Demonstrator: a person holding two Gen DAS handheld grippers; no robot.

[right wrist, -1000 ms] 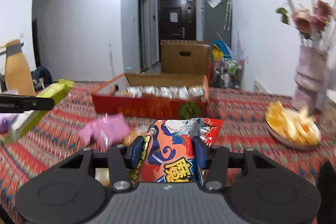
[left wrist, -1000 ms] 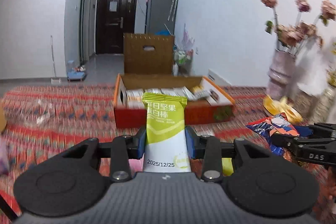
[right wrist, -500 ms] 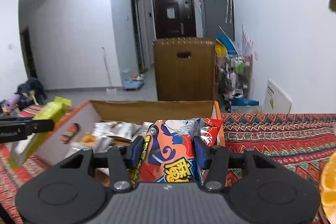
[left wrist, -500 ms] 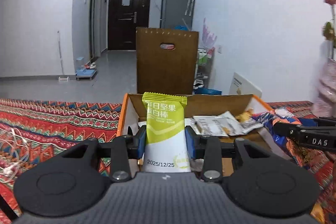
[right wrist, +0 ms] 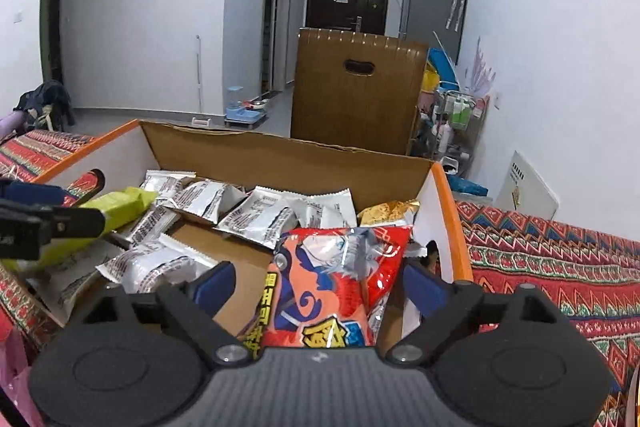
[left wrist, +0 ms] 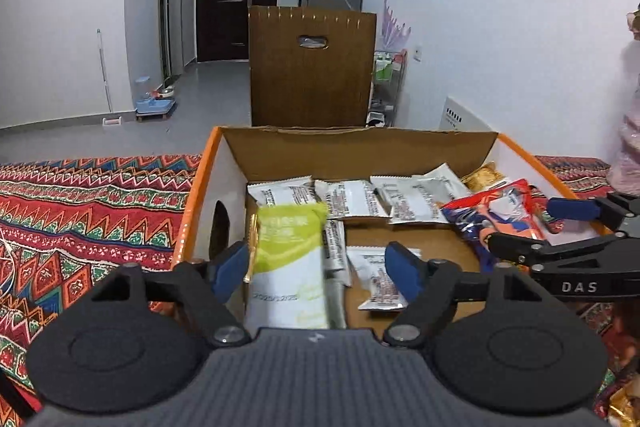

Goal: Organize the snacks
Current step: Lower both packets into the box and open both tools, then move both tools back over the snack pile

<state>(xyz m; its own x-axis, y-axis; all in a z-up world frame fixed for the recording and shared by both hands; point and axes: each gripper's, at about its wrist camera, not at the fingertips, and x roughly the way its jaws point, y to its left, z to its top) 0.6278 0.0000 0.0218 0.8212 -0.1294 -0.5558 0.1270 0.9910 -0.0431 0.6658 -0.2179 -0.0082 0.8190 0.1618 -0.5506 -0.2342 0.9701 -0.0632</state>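
Note:
An orange-rimmed cardboard box lies just below both grippers, holding several white snack packets. My left gripper is over the box's left part with its jaws opening. A green-and-white packet, blurred, sits loose between them with a wide gap on its right. My right gripper is over the box's right part, its jaws also opening. A red-and-orange packet stands between the pads with gaps on both sides.
A gold packet lies in the box's far right corner. A red patterned cloth covers the table around the box. A brown panel with a handle slot stands behind it. A pale vase is at the right.
Both grippers moved forward and down from the table's near part to over the box. Their jaws, shut on the green packet and the red packet, have spread apart and let them go.

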